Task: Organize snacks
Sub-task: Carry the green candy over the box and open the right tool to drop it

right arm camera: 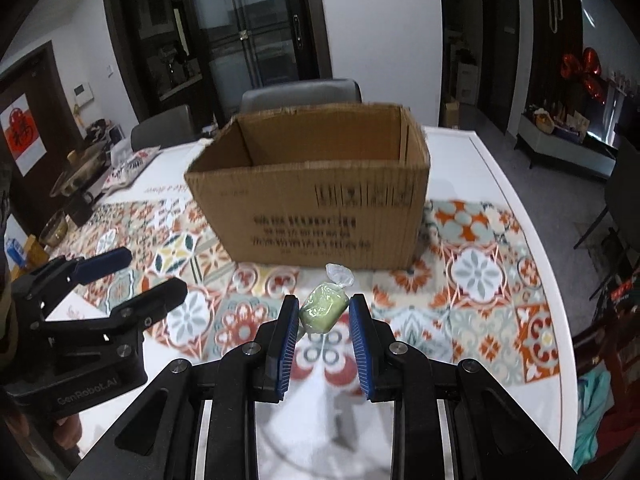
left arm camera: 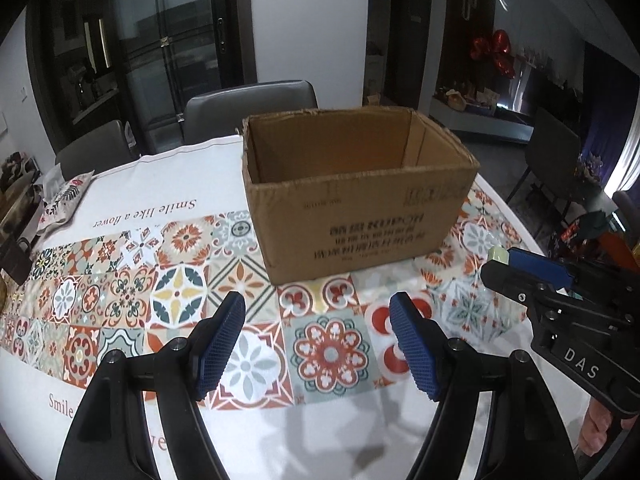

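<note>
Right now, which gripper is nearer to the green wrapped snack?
Right. The right gripper has the green wrapped snack between its fingers, in front of the cardboard box. The left gripper is open and empty, off to the snack's left.

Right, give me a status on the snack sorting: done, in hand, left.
Done: nothing visible; the part of the open brown cardboard box interior in view holds no snacks. In hand: the right hand-held gripper is shut on a pale green plastic-wrapped snack, held above the patterned tablecloth just short of the box. The left hand-held gripper is open and holds nothing. Left: dropping that snack in.
</note>
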### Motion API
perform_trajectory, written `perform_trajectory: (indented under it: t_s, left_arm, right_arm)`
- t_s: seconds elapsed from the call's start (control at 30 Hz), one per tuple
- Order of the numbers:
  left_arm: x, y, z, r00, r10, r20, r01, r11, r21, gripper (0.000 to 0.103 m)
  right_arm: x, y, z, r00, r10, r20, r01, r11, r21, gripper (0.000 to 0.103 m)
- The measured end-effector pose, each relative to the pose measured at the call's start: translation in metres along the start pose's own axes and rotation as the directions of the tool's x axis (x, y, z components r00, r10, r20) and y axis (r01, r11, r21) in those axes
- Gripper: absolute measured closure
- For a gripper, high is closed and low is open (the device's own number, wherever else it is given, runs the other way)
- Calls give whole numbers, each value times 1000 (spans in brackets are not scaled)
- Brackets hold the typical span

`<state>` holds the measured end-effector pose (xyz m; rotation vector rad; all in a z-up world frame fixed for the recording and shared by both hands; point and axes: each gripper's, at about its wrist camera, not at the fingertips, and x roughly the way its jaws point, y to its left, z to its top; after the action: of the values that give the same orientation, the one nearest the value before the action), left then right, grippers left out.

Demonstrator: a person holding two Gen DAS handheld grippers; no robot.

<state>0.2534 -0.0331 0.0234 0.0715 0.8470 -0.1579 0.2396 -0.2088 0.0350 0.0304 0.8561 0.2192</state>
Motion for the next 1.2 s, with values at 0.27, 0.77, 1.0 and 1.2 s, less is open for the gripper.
perform_trajectory:
  t_s: [0.27,0.77,1.0,1.2]
  left_arm:
    - [3,9,33,1000,11,10,-11,1000,1,29]
    - [25,27,83,999,40,-11,-40,999,-31,28]
    - [30,32,96,998,64,-10,-64,997,-50,25]
    - [27,36,97,995,97,9,-97,993,-61,23]
  right_arm:
    - [1,3,36,999,-5,36,5,1000,-15,76]
    - [21,-4,108,996,-47,78,51,998,-47,76]
    - [32,-5,132,995,-76,67,79,995,-55,75]
    - [36,-8,139,992,-118,55,120,992,-34,53]
